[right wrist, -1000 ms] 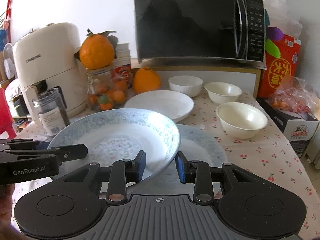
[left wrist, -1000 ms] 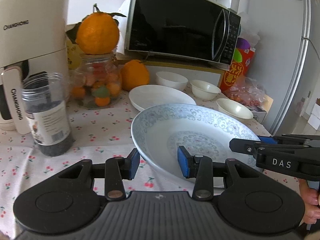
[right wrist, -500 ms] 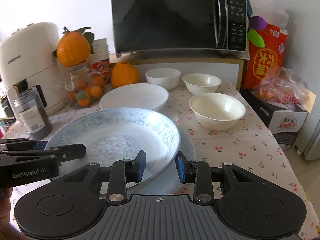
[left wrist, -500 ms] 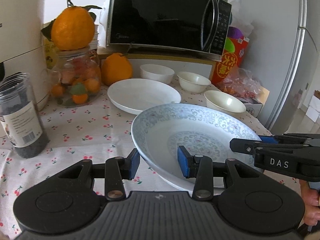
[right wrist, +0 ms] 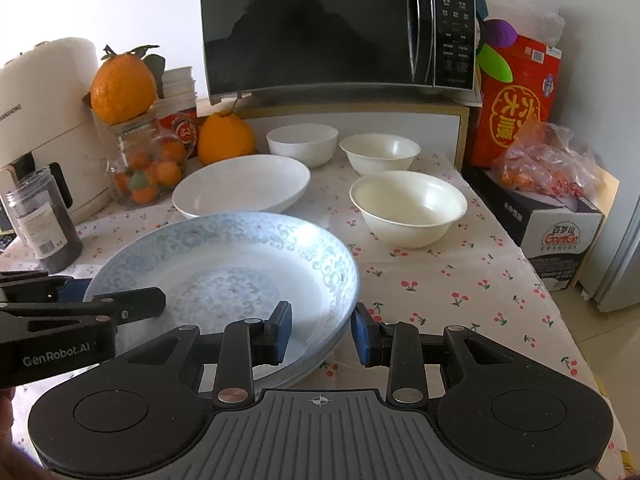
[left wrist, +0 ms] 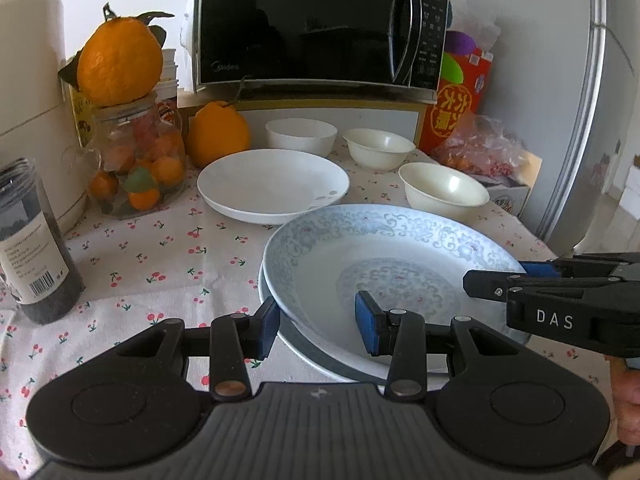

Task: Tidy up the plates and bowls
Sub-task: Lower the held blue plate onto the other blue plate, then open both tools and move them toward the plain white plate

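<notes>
The blue-patterned plate (left wrist: 384,264) is gripped at opposite rims by both claws; the left claw (left wrist: 316,326) is part closed on its near-left rim, one pad outside and one inside, and the right claw (right wrist: 320,332) is part closed on its near-right rim in the same way; the plate is seated on a second plate (right wrist: 320,360) of which only an edge is seen beneath it, on the cherry-print worktop (right wrist: 460,280); just behind, a white plate (left wrist: 272,184) is set, and three white bowls (right wrist: 408,208) are ranged behind and to the right; a jar of small oranges (left wrist: 136,168) and a dark jar (left wrist: 28,248) are placed at the left; a microwave (left wrist: 316,24) is raised at the back.
</notes>
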### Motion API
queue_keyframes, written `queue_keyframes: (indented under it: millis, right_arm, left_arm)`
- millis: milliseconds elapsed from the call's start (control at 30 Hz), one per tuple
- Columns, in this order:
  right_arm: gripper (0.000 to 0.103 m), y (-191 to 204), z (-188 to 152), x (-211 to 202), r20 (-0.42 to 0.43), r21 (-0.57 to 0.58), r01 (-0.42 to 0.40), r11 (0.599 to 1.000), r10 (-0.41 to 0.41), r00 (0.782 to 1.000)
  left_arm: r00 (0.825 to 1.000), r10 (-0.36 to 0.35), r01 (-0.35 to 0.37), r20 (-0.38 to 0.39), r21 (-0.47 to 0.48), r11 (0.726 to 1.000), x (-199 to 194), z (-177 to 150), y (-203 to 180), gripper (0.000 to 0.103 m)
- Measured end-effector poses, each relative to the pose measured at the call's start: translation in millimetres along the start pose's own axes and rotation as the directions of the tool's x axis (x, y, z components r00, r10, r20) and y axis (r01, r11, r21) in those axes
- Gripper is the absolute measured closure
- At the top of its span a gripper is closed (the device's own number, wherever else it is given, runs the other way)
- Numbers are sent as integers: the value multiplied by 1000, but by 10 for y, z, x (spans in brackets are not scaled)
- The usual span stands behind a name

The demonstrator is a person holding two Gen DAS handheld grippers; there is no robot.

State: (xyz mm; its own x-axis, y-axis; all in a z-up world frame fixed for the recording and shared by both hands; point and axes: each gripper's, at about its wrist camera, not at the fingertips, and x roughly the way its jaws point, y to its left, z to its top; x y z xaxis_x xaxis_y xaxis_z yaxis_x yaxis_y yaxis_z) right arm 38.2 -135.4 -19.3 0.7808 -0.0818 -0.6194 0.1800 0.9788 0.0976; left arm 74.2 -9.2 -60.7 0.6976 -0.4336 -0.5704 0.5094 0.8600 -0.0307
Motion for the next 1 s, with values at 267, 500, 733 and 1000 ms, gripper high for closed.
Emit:
queue_keyframes:
  millis: [267, 500, 733, 1000]
  right_arm:
    - [71, 23, -11, 38, -29, -29, 15, 999, -16, 999]
    - [71, 109, 3, 48, -37, -80, 30, 996, -33, 999]
    - [70, 145, 16, 54, -44, -108, 43, 993, -48, 998]
    - [45, 93, 80, -70, -27, -85, -14, 996, 12, 1000]
  left_arm:
    - [997, 76, -74, -28, 56, 996, 33, 15, -101, 65]
    - [991, 116, -113, -72, 44, 993, 57, 27, -92, 68]
    - [986, 142, -137, -92, 60, 989, 64, 48, -154, 67]
    - [988, 110, -108, -105, 24, 994, 9, 121, -173, 50]
